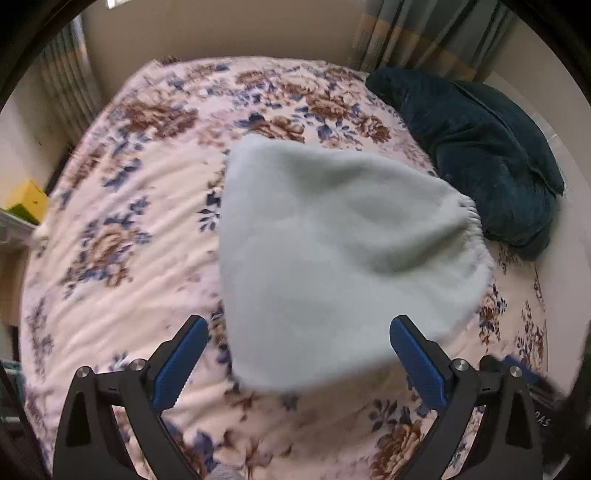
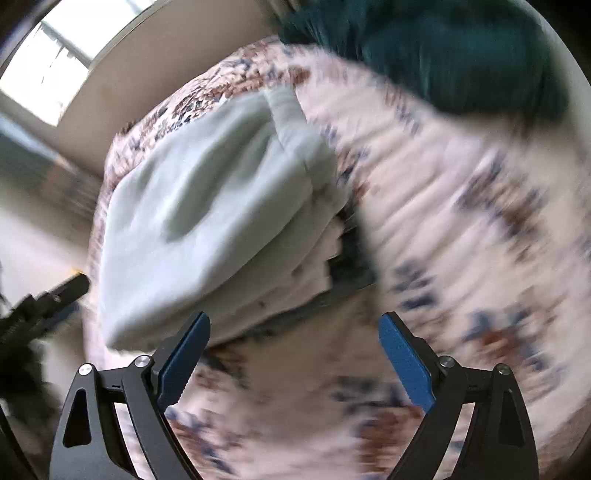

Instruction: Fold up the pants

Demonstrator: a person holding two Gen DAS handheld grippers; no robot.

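The pale mint fleece pants (image 1: 332,251) lie folded into a compact bundle on the floral bedspread (image 1: 129,206), with the gathered elastic waistband at the bundle's right edge. My left gripper (image 1: 299,325) hovers above the near end of the bundle, open, its blue pads well clear of the cloth. In the right wrist view the same pants (image 2: 207,206) lie up and left of my right gripper (image 2: 293,317), which is open over bare bedspread with nothing between its fingers. That view is heavily blurred. The left gripper's black tip (image 2: 74,288) shows at its left edge.
A dark teal plush blanket (image 1: 487,155) is heaped at the bed's far right, close to the pants' waistband. Curtains (image 1: 424,33) hang behind the bed. A yellow-green box (image 1: 26,199) sits off the left edge. The bedspread (image 2: 461,221) spreads widely around the bundle.
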